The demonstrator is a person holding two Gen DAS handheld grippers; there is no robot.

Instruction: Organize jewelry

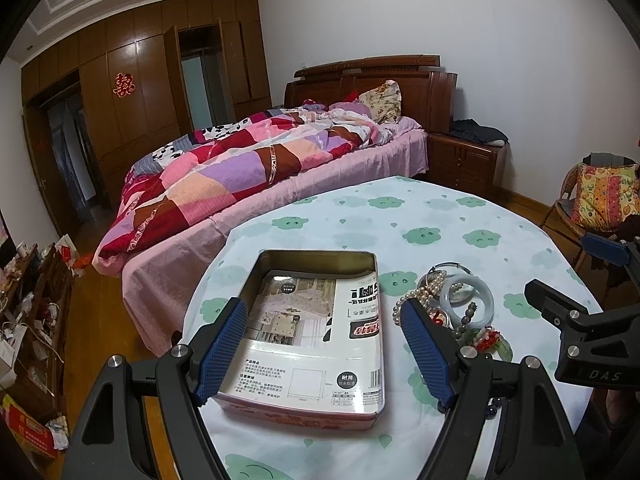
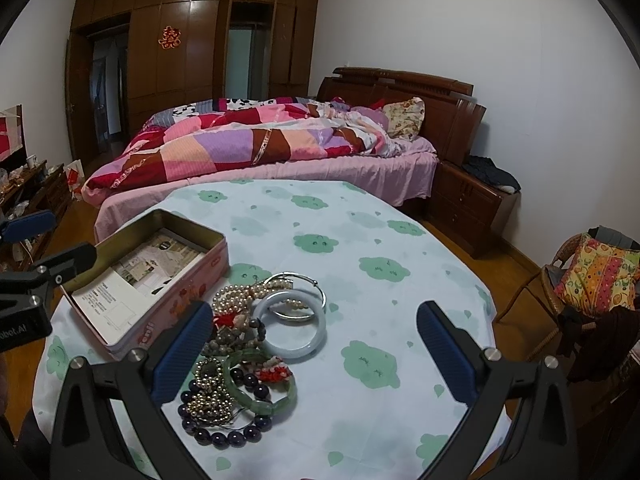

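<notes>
- Both the left gripper and the right gripper hang spread wide, grasping nothing.
- Cloud-print tablecloth covers the round table; a bed lies at 12 o'clock.
- Jewelry pile sits at 3 o'clock of the open tin box, just beside it.

A bedroom with white walls and a wood floor. A dark wardrobe spans the far wall, one door ajar. The bed carries a patchwork quilt and floral pillow. A nightstand stands beside it; a wicker chair holds a cushion.
</notes>
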